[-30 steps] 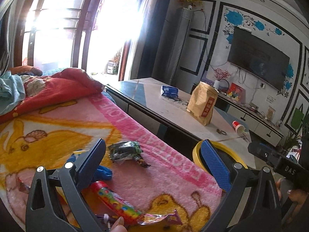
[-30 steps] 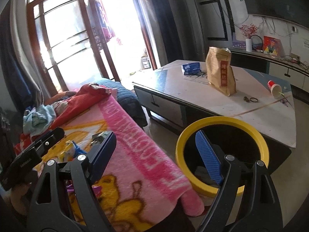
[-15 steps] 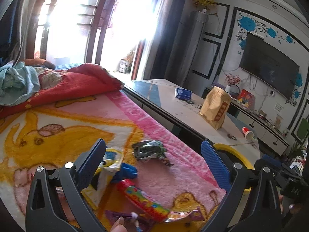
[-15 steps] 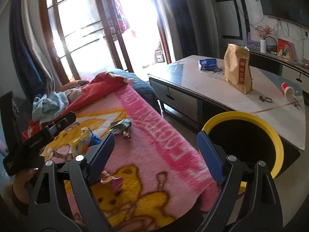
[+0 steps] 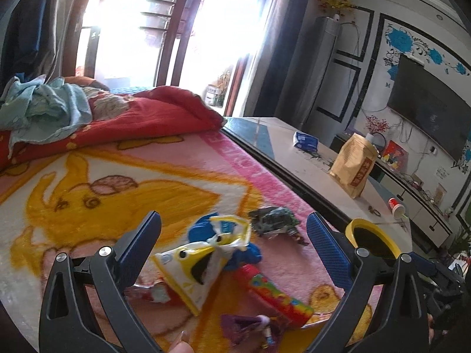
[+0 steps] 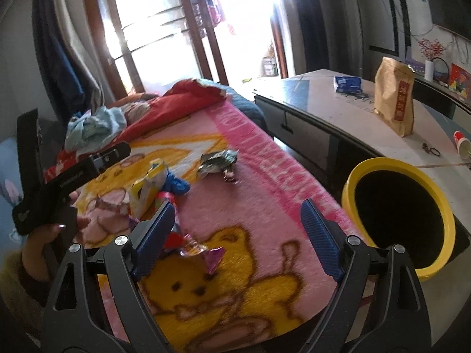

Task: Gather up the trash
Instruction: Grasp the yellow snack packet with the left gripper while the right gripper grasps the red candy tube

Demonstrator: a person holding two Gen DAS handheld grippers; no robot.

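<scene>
Left gripper (image 5: pixel 232 241): jaws wide apart, nothing held, over the wrapper pile on the pink blanket (image 5: pixel 88 182). Between the jaws lies a white-and-yellow wrapper (image 5: pixel 200 267), crumpled over a blue wrapper (image 5: pixel 203 229); a striped candy tube (image 5: pixel 276 294) and a dark foil packet (image 5: pixel 273 220) just beside.

Judgement: all light, thin, crinkly, probably slippery; pinch at a raised fold.

Right gripper (image 6: pixel 238 229): jaws wide, empty, a purple foil wrapper (image 6: pixel 203 253) near its left jaw. Yellow-rimmed bin (image 6: pixel 397 217) beside the bed.

Pink blanket (image 5: pixel 182 158) bears yellow wrapper (image 5: pixel 197 267), dark wrapper (image 5: pixel 272 220)
</scene>
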